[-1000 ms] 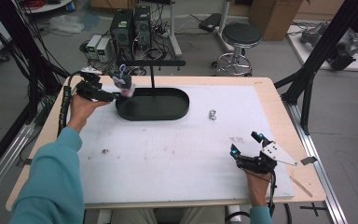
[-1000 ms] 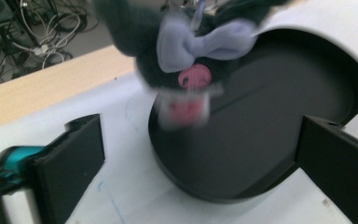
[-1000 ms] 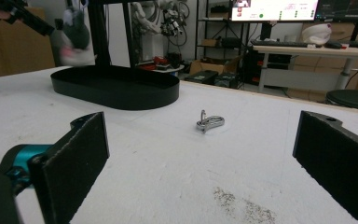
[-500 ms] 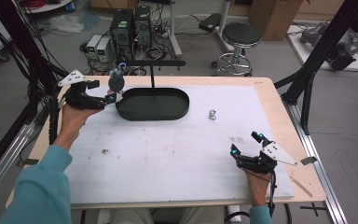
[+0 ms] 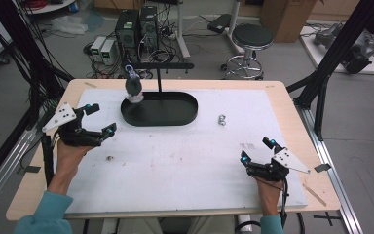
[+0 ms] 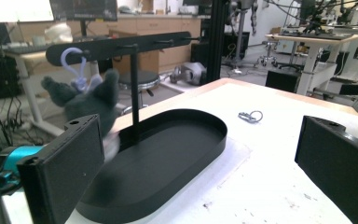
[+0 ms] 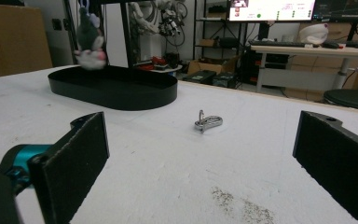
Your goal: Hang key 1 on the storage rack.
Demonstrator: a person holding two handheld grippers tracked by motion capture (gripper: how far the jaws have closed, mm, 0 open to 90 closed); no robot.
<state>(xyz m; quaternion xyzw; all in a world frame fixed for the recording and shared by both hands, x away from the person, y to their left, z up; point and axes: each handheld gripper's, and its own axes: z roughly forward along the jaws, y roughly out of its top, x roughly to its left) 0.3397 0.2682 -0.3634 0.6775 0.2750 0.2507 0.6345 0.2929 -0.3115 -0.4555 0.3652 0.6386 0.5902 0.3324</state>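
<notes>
Left gripper [image 5: 97,119] jaws spread wide, holding nothing, over the white mat [image 5: 175,165] just left of the black tray [image 5: 159,109]. Left gripper view: both black jaws apart at the frame's lower corners, tray right in front between them. That view gives the hanging detail: grey plush toy [image 6: 91,100] hangs by a pale plastic loop [image 6: 73,60] from the left end of the black crossbar [image 6: 121,45], and the post [image 6: 134,95] rises out of the tray floor. Toy looks blurred there. High view shows the toy [image 5: 133,87] over the tray's left end, close to the rim; whether it touches the tray cannot be told.

Right gripper [image 5: 258,152] jaws also wide apart, empty, resting low near the mat's right front corner, well apart from the tray. Right gripper view: small metal clip [image 7: 207,122] lies on the mat between the jaws, farther out, with the tray [image 7: 114,87] and toy [image 7: 89,39] beyond at upper left. High view puts the clip [image 5: 221,119] just right of the tray, not touching it.

High view alone gives the wooden table [image 5: 292,107] edge around the mat, and a stool [image 5: 253,39] on the floor behind.
</notes>
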